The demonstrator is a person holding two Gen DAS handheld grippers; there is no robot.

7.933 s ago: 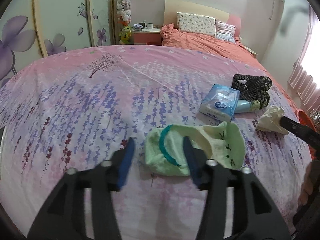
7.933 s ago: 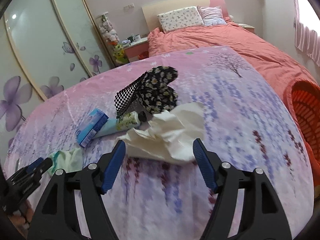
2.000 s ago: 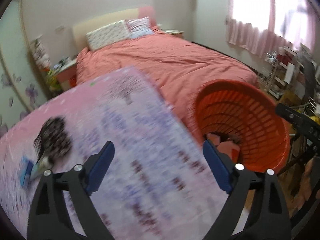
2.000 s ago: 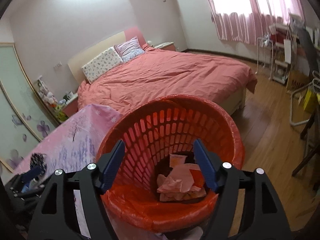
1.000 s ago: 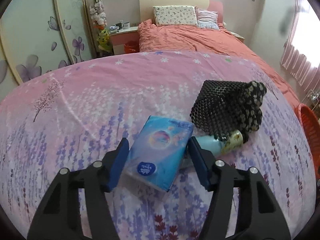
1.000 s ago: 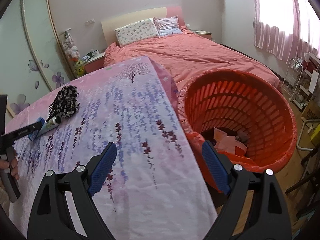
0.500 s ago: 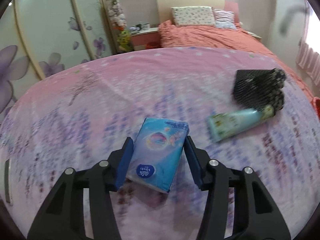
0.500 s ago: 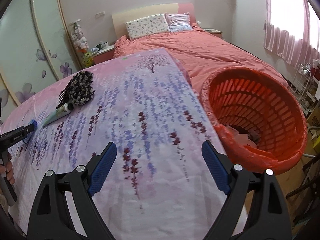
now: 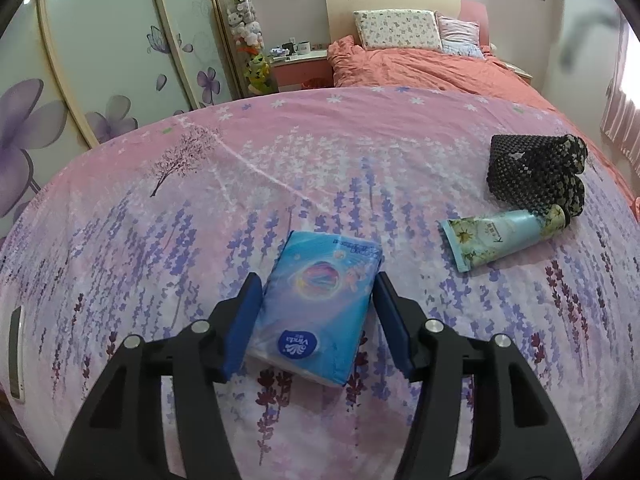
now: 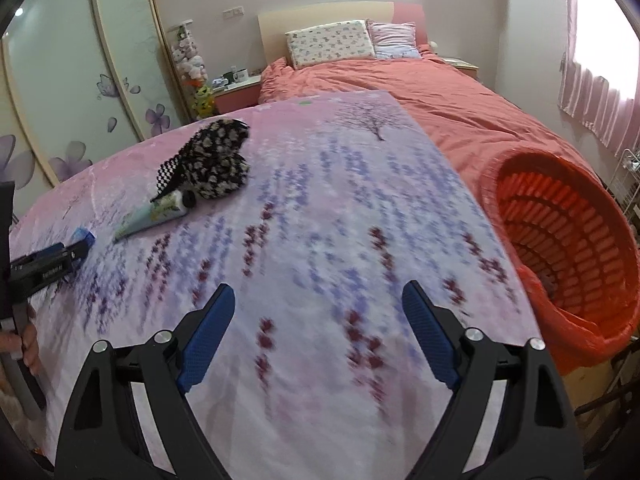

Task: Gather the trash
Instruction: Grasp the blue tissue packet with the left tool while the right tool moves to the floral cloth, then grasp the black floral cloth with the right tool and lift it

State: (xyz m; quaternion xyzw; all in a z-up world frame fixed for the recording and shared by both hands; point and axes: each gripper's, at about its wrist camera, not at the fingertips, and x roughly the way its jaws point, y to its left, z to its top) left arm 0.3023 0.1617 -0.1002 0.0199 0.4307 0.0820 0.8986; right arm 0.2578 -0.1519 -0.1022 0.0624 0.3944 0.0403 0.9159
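A blue tissue pack point(image 9: 320, 304) lies on the flowered pink cloth point(image 9: 320, 152) between the fingers of my left gripper point(image 9: 317, 280). Its jaws are opening: the left pad lies against the pack's side, and a narrow gap shows along the right pad. Right of it lie a pale green tube point(image 9: 500, 236) and a black mesh and flowered pouch point(image 9: 536, 172). My right gripper point(image 10: 319, 290) hovers over bare cloth, wide with nothing between its fingers, the jaws closing slightly. The orange trash basket point(image 10: 560, 240) stands off the cloth's right edge, with scraps at its bottom.
In the right wrist view the tube point(image 10: 156, 216), the pouch point(image 10: 208, 164) and the left gripper point(image 10: 52, 264), held by a hand point(image 10: 28, 344), sit far left. A phone point(image 9: 16, 352) lies at the cloth's left edge. A salmon-covered bed point(image 10: 440, 92) and wardrobe doors point(image 9: 100, 60) stand behind.
The tissue pack has come away to the left of the tube and pouch, staying between the left fingers. The right gripper has swung left, so the basket now sits at the frame's right edge.
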